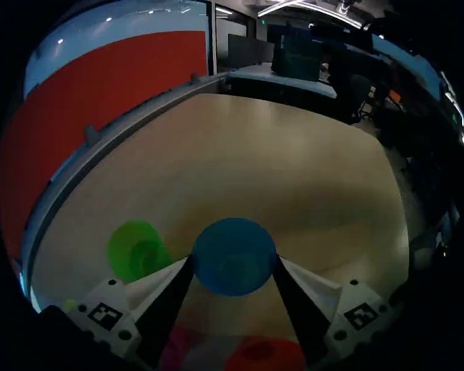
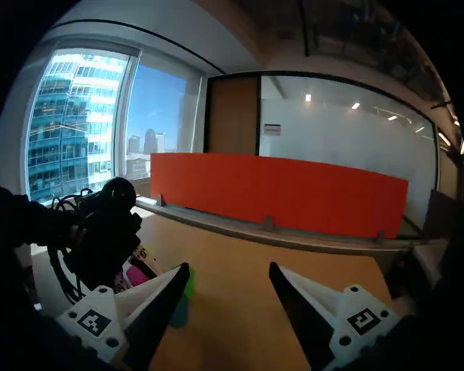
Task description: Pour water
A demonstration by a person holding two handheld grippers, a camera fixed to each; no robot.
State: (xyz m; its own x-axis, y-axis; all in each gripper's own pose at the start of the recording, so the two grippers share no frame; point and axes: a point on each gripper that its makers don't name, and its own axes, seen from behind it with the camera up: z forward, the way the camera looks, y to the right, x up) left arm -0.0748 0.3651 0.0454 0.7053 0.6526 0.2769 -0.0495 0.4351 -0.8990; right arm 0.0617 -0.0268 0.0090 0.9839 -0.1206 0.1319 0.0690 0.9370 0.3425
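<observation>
Your left gripper [image 1: 234,261] angled down over the table [image 1: 281,161], pinching the blue cup [image 1: 234,244] | green cup [image 1: 136,250] just beside | your right gripper [image 2: 229,278] level, fingers spread, empty | bare tabletop ahead up to the orange partition [image 2: 281,191]

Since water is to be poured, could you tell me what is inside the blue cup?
Inside the blue cup I see only its blue wall and base; this dim picture could hide clear water.
</observation>
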